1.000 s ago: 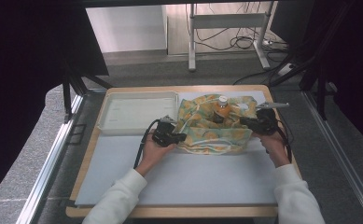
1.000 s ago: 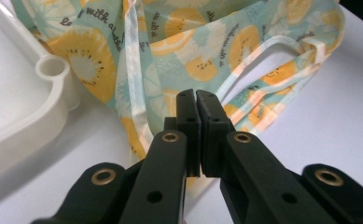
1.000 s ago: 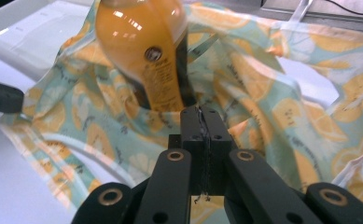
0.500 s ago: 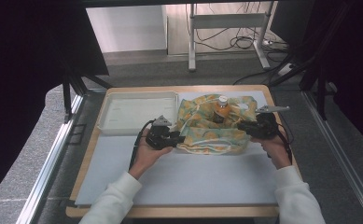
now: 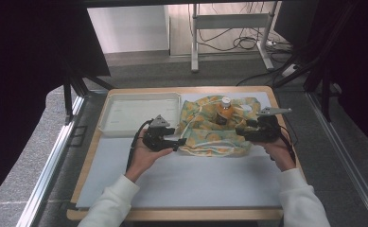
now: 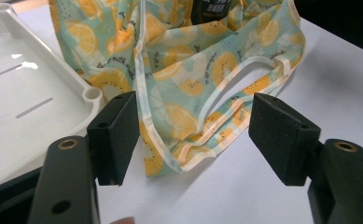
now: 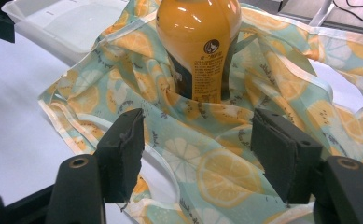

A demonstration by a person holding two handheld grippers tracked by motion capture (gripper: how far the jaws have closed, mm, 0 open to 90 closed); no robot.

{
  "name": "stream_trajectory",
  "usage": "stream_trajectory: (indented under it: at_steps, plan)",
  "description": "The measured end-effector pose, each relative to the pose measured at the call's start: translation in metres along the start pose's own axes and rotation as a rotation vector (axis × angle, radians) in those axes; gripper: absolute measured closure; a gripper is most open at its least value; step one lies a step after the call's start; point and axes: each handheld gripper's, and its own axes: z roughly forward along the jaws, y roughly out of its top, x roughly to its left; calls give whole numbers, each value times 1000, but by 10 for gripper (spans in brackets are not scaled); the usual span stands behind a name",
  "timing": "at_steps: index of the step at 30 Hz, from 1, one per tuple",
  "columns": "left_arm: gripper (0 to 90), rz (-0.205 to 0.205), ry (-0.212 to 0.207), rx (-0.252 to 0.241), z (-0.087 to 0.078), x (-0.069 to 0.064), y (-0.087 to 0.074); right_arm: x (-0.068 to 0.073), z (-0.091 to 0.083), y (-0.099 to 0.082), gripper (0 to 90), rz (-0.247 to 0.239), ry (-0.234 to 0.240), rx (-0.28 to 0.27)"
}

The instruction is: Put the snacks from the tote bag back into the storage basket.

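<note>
Bag [image 5: 214,132] with bottle [image 5: 224,111] lies on a white mat [image 5: 196,179] over a wooden table [image 5: 84,165], beside a tray [image 5: 139,113]; grey floor around. Left gripper [image 5: 178,142] and right gripper [image 5: 240,131], jaws just opened wide, hold nothing.

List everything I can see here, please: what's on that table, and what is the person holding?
bag: one, teal cloth with orange fruit print, crumpled right of centre
bottle: one, orange with white cap, upright in the bag
tray: one, white, left of the bag
table: one, white top, wooden edge
left gripper: one, black, fingers just opened, bag strap between them, unpressed
right gripper: one, black, fingers just opened over the bag cloth
sleeves: two, white, at the near edge
</note>
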Motion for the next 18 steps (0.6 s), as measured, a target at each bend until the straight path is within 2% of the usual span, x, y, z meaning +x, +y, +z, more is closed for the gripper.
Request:
stream_trajectory:
  at_steps: [6, 12, 18]
  plan:
    - [331, 11, 2, 8, 1, 1, 0, 4, -2, 6, 331, -5, -19, -19]
    - [330, 10, 13, 25, 3, 3, -1, 9, 0, 14, 316, -14, -15, -4]
    - [326, 9, 11, 28, 0, 7, -1, 9, -3, 26, 304, -26, -49, 1]
